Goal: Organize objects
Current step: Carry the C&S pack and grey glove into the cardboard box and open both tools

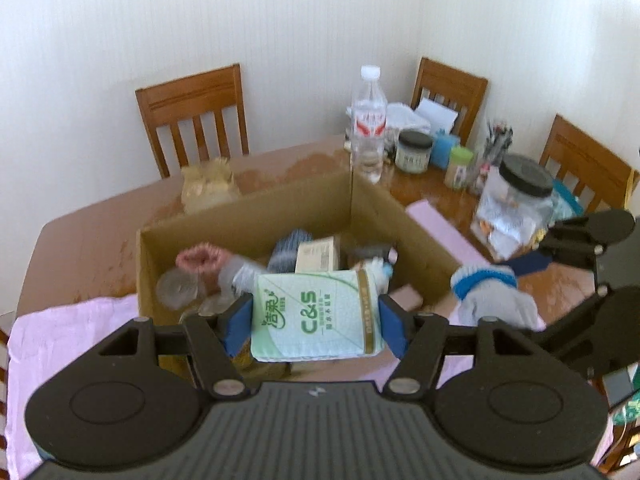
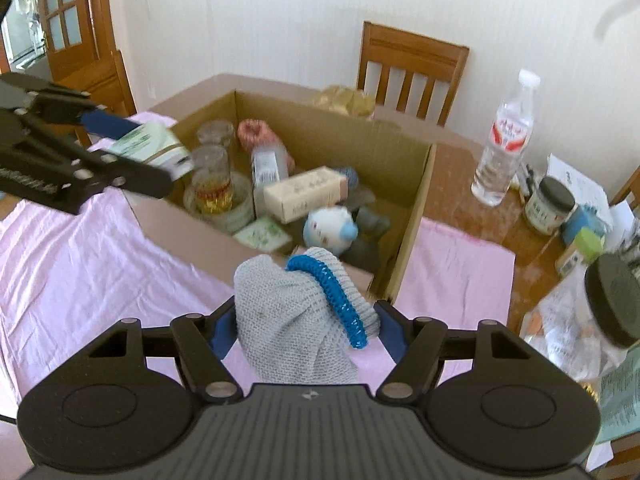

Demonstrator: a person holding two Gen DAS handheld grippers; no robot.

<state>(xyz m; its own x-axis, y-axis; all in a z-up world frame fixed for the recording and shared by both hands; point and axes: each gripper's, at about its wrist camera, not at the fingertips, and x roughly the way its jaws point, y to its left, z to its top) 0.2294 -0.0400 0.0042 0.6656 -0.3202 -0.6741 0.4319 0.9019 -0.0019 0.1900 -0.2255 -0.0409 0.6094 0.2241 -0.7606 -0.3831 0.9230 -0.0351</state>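
Door (image 2: 66,20) in right view only; far chair (image 1: 450,94) in left

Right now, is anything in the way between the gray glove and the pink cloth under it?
Nothing visible is in the way. The right gripper holds the gray glove above a bare part of the pink cloth, just in front of the cardboard box. The tissue pack in the left gripper is off to the side.

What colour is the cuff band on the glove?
Blue, on a grey knit glove; clearest in the right wrist view.
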